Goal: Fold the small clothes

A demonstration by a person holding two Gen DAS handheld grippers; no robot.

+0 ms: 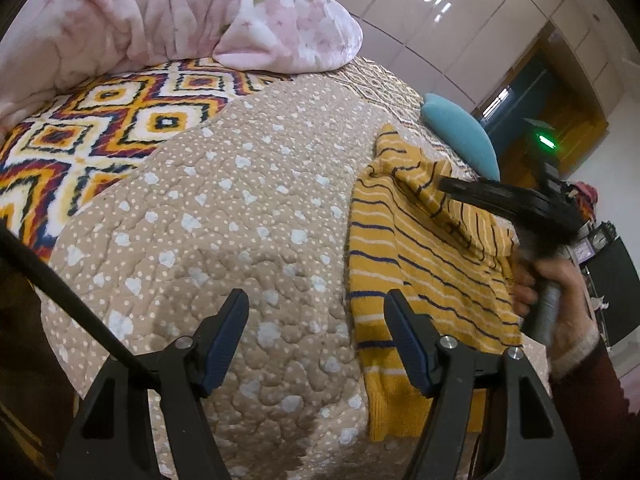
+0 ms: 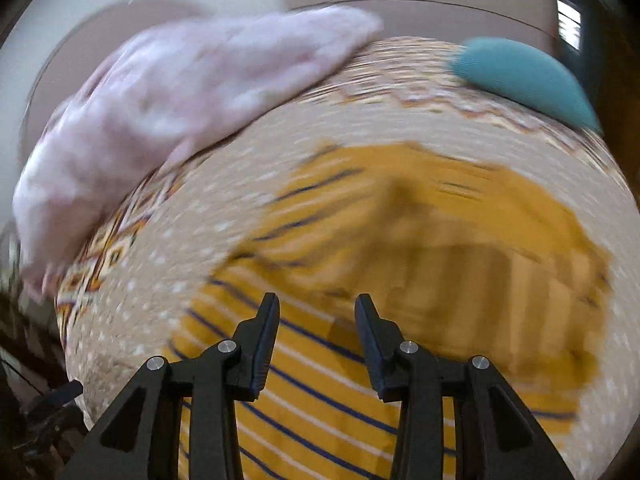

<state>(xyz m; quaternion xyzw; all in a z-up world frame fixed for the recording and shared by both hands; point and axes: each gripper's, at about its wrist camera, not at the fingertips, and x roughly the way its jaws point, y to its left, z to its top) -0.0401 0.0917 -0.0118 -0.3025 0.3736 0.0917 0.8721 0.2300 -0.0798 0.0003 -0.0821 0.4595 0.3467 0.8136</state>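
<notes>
A small yellow sweater [image 1: 416,256] with navy and white stripes lies on the beige dotted quilt [image 1: 240,216], partly folded over itself. My left gripper [image 1: 316,308] is open and empty, just left of the sweater's lower edge. My right gripper [image 2: 316,312] is open and hovers over the sweater [image 2: 400,280], which is blurred by motion in the right wrist view. The right gripper also shows in the left wrist view [image 1: 444,184] above the sweater's far fold, in a hand.
A pink floral blanket [image 1: 168,12] is heaped at the head of the bed. A patterned orange blanket [image 1: 100,128] lies under it. A teal cushion [image 1: 460,136] sits at the bed's far edge. White wardrobes [image 1: 460,20] stand behind.
</notes>
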